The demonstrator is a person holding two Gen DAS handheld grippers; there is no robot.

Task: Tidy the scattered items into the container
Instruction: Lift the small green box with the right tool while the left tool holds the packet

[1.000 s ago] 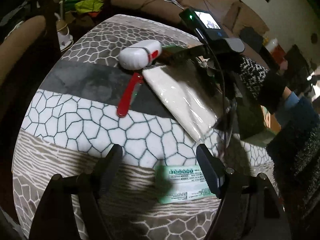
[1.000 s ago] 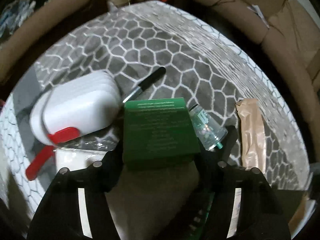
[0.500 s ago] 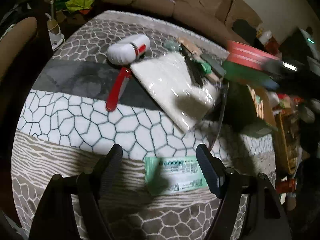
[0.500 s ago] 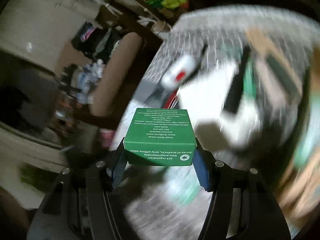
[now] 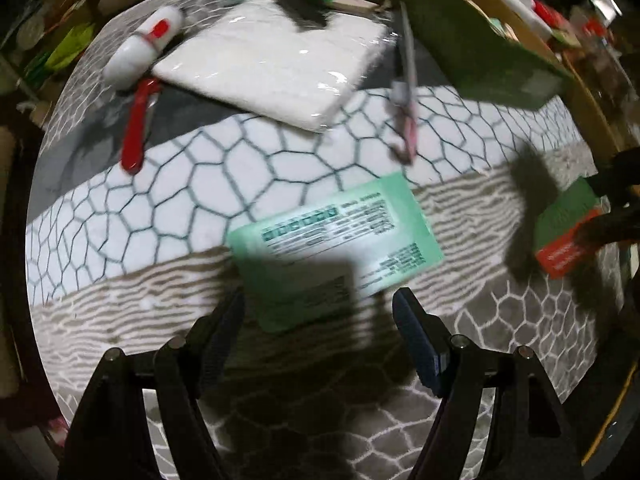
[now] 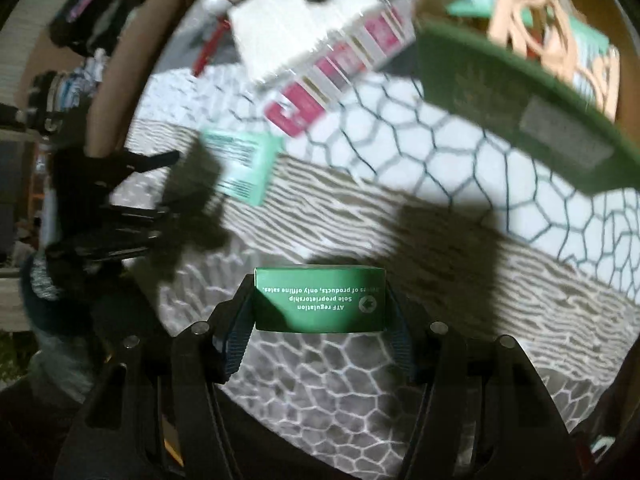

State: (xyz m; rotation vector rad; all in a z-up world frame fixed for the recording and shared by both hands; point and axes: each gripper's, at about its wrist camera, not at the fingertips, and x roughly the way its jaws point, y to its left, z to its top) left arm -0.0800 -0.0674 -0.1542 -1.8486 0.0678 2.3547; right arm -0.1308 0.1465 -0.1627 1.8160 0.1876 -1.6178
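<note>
Two risks are weighing on me while I am carrying the dark green carton (image 6: 320, 304) toward the green-walled storage box (image 6: 520, 96). My right gripper (image 6: 320, 320) is clamping the carton by its short ends only, near the pad tips, so a quick swing could be twisting it loose; and the box wall is standing between the carton and the opening, so coming in too low could be knocking the carton against the rim. The carton is looking rigid and smooth, dark green with white upside-down print, hanging above the patterned tablecloth (image 6: 440, 184), short of the box and below its rim. Inside the box, a tan cord and pale green packets are already lying. My left gripper (image 5: 318, 312) is hovering with its jaws spread and nothing between them, just short of the mint green packet (image 5: 336, 248), which is lying flat on the cloth, well apart from the box; its thinness could be making a pinch awkward.
</note>
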